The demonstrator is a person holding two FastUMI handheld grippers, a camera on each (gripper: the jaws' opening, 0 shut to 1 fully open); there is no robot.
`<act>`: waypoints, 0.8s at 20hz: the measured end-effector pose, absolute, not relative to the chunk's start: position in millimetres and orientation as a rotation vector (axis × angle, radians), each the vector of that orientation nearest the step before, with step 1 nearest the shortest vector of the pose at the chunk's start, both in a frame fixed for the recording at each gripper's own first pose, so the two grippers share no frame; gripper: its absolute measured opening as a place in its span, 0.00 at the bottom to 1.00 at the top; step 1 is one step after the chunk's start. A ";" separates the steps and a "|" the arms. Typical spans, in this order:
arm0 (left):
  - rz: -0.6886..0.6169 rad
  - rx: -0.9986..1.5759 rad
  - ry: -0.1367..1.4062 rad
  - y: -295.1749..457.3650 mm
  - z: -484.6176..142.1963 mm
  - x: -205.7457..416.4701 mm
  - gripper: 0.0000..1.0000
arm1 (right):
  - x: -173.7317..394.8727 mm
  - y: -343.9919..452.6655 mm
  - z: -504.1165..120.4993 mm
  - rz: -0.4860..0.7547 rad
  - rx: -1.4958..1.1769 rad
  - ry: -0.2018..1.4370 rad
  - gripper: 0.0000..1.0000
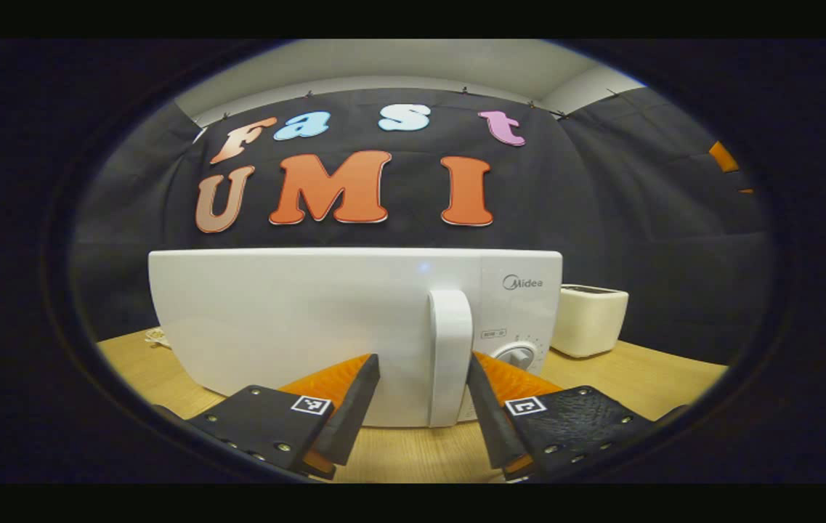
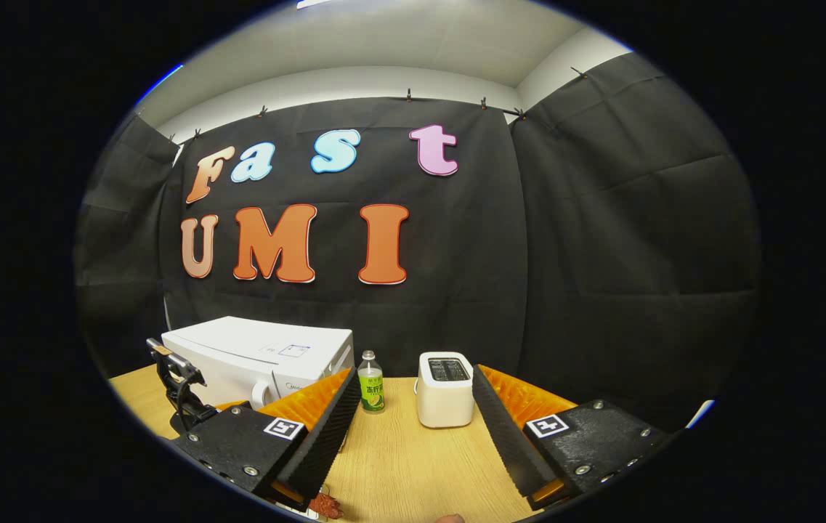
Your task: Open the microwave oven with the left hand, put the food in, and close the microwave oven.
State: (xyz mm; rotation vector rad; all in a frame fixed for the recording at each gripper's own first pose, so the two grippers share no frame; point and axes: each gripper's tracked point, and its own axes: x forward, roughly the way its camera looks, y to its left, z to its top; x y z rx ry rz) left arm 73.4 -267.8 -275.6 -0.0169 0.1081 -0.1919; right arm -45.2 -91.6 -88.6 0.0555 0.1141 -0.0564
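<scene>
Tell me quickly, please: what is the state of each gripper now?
Left gripper: open, its fingers on either side of the white microwave oven's upright white door handle, not pressing it.
Right gripper: open, holding nothing, over the wooden table.

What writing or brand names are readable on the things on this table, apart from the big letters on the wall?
"Midea": brand name on the microwave, upper right of its front, above the dial.
Small label above the dial: too small to read.
Green label on the bottle: print too small to read.
Sticker on top of the microwave, seen in the right gripper view: blurred, unreadable.
Square black-and-white markers on the gripper fingers: patterns, not words.
Toaster: no visible writing.
</scene>
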 end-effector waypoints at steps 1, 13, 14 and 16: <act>-0.195 0.002 0.100 -270.1 -273.8 71.1 0.54 | -46.0 -93.4 -90.0 -0.061 0.053 0.114 0.95; -0.354 -0.042 0.120 -267.8 -266.9 27.9 0.14 | -57.8 -97.6 -100.9 -0.058 0.100 0.126 0.95; -0.374 -0.044 0.124 -265.7 -266.0 19.8 0.11 | -58.1 -93.9 -103.6 -0.050 0.108 0.131 0.95; -0.415 -0.044 0.131 -259.0 -262.9 1.7 0.11 | -59.6 -87.6 -105.0 -0.037 0.111 0.133 0.95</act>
